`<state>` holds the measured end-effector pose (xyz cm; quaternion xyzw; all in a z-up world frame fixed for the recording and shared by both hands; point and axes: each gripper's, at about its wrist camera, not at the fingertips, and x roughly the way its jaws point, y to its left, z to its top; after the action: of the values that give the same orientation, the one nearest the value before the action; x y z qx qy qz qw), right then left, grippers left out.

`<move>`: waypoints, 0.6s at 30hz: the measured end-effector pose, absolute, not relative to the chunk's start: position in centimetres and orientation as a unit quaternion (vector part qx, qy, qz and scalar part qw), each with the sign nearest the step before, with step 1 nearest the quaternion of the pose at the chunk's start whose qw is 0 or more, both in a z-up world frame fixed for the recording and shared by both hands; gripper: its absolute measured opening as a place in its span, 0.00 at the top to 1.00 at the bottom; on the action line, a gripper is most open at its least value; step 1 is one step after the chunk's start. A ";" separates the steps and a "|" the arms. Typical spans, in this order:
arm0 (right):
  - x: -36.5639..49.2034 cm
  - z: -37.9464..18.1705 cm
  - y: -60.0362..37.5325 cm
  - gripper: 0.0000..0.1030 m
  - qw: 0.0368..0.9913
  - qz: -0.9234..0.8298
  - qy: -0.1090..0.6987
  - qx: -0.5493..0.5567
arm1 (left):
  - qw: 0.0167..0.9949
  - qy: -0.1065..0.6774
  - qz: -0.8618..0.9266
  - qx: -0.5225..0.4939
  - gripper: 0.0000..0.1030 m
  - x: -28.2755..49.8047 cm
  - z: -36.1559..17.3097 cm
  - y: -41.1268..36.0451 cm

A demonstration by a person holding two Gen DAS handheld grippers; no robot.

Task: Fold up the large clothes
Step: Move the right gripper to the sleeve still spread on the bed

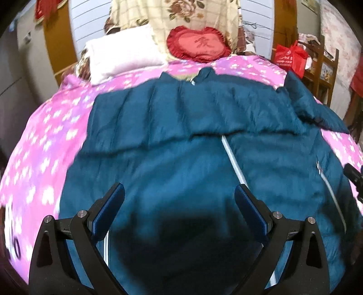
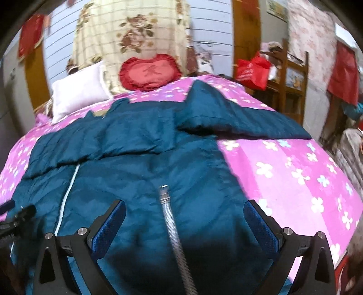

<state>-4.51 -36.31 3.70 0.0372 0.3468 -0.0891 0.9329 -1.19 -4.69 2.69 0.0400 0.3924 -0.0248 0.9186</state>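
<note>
This is a bedroom in a home. A bed [image 1: 45, 140] with a pink flower cover has a white pillow [image 1: 122, 54] and a red heart cushion [image 1: 199, 45] at its far edge.

Ahead of me a pink flowered bedspread [image 1: 45, 136] covers the bed. At its head I see a white pillow [image 1: 122, 54] beside a red heart-shaped cushion [image 1: 199, 45], which leans on a cream floral quilt [image 1: 177, 15]. A red bag [image 2: 251, 68] sits by wooden shelves [image 2: 292, 84].
</note>
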 end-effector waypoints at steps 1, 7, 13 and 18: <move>-4.4 4.1 -37.4 0.00 0.933 -0.099 0.344 0.035 | 0.921 0.387 -0.022 0.046 0.05 -0.6 2.8 -4.8; -1.6 5.6 -48.7 0.00 0.914 -0.182 0.353 0.081 | 0.910 0.412 0.018 0.056 0.05 1.2 -0.4 -4.6; 2.9 5.5 -64.0 0.06 0.879 -0.274 0.358 0.154 | 0.909 0.413 -0.010 0.058 0.05 1.3 -0.3 -5.7; 7.5 3.5 -71.6 0.14 0.857 -0.257 0.378 0.236 | 0.902 0.426 -0.018 0.063 0.05 1.8 -0.9 -6.0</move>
<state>7.47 -71.56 3.47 0.2364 0.3780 -0.2572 0.8574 1.77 -6.00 -0.86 0.0627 0.4263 -0.0181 0.9022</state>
